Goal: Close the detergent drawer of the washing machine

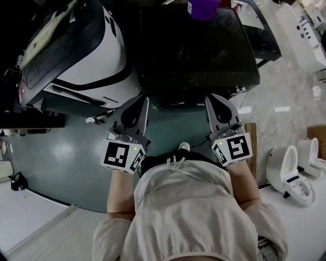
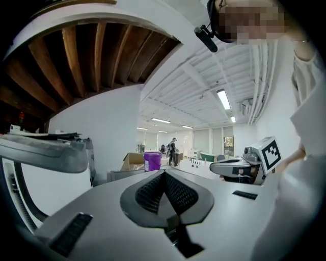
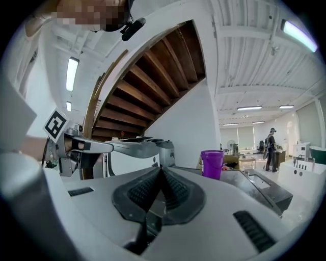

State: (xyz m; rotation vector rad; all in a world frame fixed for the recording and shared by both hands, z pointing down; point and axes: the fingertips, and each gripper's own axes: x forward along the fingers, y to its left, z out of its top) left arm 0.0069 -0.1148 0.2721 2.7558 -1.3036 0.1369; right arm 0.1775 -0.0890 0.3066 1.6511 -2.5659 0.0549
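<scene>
- White-and-black appliance (image 1: 86, 56): far left, dark panel on top, standing beside the washing machine.
- Floor (image 1: 66, 153): dark green with a sheen under the person, pale stone further right.
- Left gripper (image 1: 144, 100): jaws pressed together, nothing between them, tips just short of the washing machine's front edge.
- Washing machine (image 1: 198, 51): centre, black top, directly ahead of both grippers. The detergent drawer cannot be picked out on its front.
- Purple bucket (image 1: 202, 7): on the far edge of the machine's top.
- Right gripper (image 1: 209, 98): jaws likewise together and empty, level with the left one.
- Toilets (image 1: 288, 171): two white ones, far right.
- Room: brown wooden stair underside (image 3: 147, 86), white ceiling with strip lights.
</scene>
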